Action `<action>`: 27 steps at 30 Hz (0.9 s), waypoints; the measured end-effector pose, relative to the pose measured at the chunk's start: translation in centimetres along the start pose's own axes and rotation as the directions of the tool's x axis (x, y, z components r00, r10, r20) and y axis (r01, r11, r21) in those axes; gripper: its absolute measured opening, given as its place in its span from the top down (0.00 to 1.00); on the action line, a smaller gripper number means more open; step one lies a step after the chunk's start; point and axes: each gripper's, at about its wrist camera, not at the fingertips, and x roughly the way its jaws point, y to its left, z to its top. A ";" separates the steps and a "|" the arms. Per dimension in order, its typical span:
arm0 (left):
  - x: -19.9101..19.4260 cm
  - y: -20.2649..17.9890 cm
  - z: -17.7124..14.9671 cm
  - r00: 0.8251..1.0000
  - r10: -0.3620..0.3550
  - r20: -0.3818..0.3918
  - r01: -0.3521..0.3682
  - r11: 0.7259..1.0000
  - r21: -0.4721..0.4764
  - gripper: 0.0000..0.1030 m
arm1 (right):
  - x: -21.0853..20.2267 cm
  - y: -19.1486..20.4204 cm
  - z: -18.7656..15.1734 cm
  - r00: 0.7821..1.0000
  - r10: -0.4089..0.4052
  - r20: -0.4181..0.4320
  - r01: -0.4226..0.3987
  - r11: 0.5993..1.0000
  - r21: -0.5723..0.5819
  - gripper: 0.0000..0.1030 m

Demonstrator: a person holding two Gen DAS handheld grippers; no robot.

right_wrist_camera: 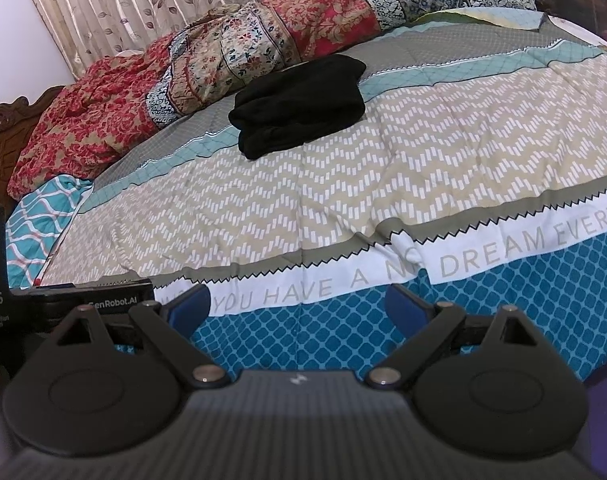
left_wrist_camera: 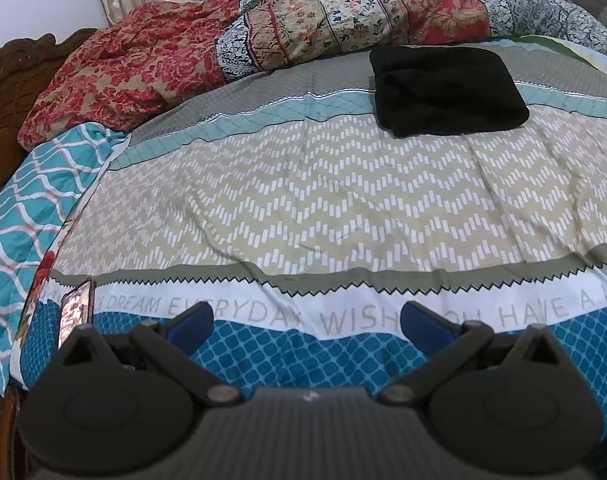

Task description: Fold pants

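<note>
At ten o'clock lie rumpled red floral quilts (left_wrist_camera: 135,76). The soft black knit pants (left_wrist_camera: 447,92), already folded into a thick pad, rest at one o'clock on the chevron-patterned bedspread (left_wrist_camera: 303,200) — light, limp, best taken at an edge. Both the left gripper (left_wrist_camera: 305,320) and right gripper (right_wrist_camera: 299,308) hang released, grasping nothing — well apart from the pants.

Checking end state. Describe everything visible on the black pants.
The black pants look like soft, matte knit fabric, folded into a compact, roughly rectangular stack with layered edges showing at the near end. They lie flat on the patterned bedspread, across its grey and teal bands, just short of the floral quilt behind. Neither gripper touches them.
</note>
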 end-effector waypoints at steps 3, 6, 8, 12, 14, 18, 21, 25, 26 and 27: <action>0.0 0.1 0.0 1.000 -0.010 -0.002 0.010 1.000 -0.006 0.00 | 0.0 0.0 0.0 1.000 0.001 -0.001 -0.001 1.000 0.000 0.07; -0.1 0.1 0.0 1.000 -0.029 -0.004 0.029 0.999 -0.019 0.00 | 0.0 0.0 0.0 1.000 0.000 -0.001 0.000 1.000 0.001 0.07; -0.3 0.3 0.1 0.998 -0.060 0.001 0.060 0.997 -0.039 0.00 | 0.1 0.0 -0.1 1.000 0.001 -0.003 -0.001 1.000 0.004 0.07; -1.0 0.5 0.2 0.996 -0.087 0.034 0.089 0.994 -0.061 0.00 | 0.1 0.1 -0.2 1.000 0.002 -0.008 -0.002 1.000 0.002 0.07; -1.2 0.5 0.2 0.994 -0.098 0.045 0.101 0.993 -0.067 0.00 | 0.1 0.1 -0.2 1.000 0.003 -0.008 -0.003 1.000 -0.001 0.07; -1.5 0.4 0.2 0.991 -0.120 0.062 0.125 0.990 -0.072 0.00 | 0.1 0.1 -0.2 1.000 0.002 -0.010 -0.002 1.000 -0.004 0.07; -1.3 0.4 0.2 0.992 -0.122 0.045 0.125 0.989 -0.075 0.00 | 0.1 0.1 -0.2 1.000 0.001 -0.013 -0.001 1.000 -0.003 0.07; -1.3 0.5 0.1 0.992 -0.120 0.037 0.122 0.989 -0.081 0.00 | 0.2 0.1 -0.2 1.000 0.003 -0.015 -0.003 1.000 -0.002 0.07; -1.3 0.5 0.1 0.992 -0.117 0.038 0.120 0.990 -0.079 0.00 | 0.2 0.1 -0.3 1.000 0.003 -0.016 -0.003 1.000 -0.001 0.07; -1.3 0.4 0.1 0.993 -0.115 0.041 0.118 0.990 -0.075 0.00 | 0.2 0.1 -0.3 1.000 0.004 -0.017 -0.004 1.000 -0.001 0.07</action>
